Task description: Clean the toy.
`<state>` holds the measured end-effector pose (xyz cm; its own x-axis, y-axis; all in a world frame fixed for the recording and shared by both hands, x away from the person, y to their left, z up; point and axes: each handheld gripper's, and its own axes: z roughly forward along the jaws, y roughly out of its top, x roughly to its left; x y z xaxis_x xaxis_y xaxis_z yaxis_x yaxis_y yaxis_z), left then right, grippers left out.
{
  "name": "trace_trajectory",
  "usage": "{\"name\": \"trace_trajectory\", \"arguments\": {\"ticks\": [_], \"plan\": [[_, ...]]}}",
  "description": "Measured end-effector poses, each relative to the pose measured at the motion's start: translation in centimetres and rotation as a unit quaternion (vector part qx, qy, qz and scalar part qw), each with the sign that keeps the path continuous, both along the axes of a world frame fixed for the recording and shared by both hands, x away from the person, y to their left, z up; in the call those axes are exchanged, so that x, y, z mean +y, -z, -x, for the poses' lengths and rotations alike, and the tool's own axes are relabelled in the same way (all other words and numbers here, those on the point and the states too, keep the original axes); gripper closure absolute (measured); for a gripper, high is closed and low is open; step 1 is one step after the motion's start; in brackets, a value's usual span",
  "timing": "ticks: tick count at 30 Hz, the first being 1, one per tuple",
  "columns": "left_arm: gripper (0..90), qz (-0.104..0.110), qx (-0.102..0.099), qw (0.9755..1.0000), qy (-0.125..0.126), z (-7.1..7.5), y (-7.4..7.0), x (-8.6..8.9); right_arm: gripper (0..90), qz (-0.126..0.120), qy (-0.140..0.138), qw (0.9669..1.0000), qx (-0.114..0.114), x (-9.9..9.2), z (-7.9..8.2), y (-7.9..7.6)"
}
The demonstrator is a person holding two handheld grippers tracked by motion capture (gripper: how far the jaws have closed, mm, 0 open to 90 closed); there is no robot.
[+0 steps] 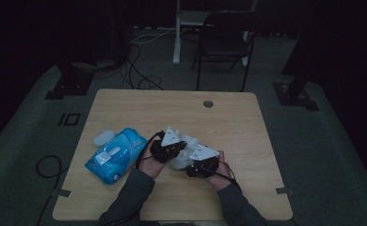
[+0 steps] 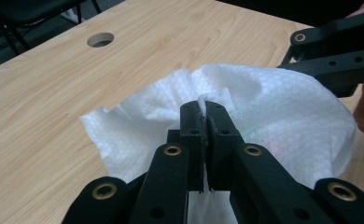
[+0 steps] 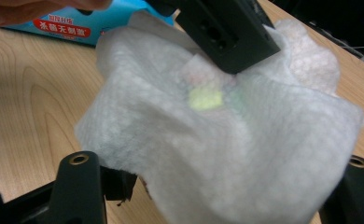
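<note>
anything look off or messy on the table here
Little stands out. The wipe is bunched up between the two grippers, not flat; the left gripper is shut on a fold of it. A faint yellow-green patch shows on it; what it is, I cannot tell. The wipe pack lies askew near the table's left edge.

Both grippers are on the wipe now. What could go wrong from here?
1. The left gripper pinches only a thin fold of the wipe; pulling apart may tear it or slip it free.
2. Something yellowish shows through the wipe, perhaps wrapped inside; it might drop if the wipe opens.
3. The right gripper sits close by; the two could knock together.
</note>
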<state>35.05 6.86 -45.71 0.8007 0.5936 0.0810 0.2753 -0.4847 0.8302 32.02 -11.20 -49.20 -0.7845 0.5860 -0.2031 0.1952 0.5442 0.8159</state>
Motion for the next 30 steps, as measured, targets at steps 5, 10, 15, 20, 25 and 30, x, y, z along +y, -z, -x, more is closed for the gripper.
{"name": "trace_trajectory", "arguments": {"ticks": [5, 10, 15, 20, 25, 30], "plan": [[87.9, -0.006, -0.002, 1.0000, 0.002, -0.3, -0.3, -0.2, 34.0, 0.002, -0.003, 1.0000, -0.001, 0.0, 0.1, -0.1], [87.8, -0.007, -0.001, 1.0000, 0.005, -0.6, -0.3, -0.5, 34.1, 0.013, -0.009, 0.9998, -0.011, 0.5, 0.5, -0.1], [87.7, -0.014, 0.008, 0.9997, 0.016, -1.0, -0.5, -0.7, 34.1, 0.021, -0.012, 0.9995, -0.019, 0.7, 0.7, -0.1], [87.7, -0.018, 0.014, 0.9995, 0.022, -1.4, -0.7, -0.7, 34.0, 0.029, -0.014, 0.9989, -0.035, 0.9, 1.1, -0.1], [87.7, -0.020, 0.015, 0.9993, 0.027, -1.4, -1.0, -0.5, 34.1, 0.060, -0.014, 0.9951, -0.078, 1.4, 1.8, -0.1], [87.6, -0.019, 0.014, 0.9992, 0.031, -1.5, -1.3, -0.4, 34.1, 0.090, -0.013, 0.9889, -0.117, 2.0, 2.4, -0.1]]}}
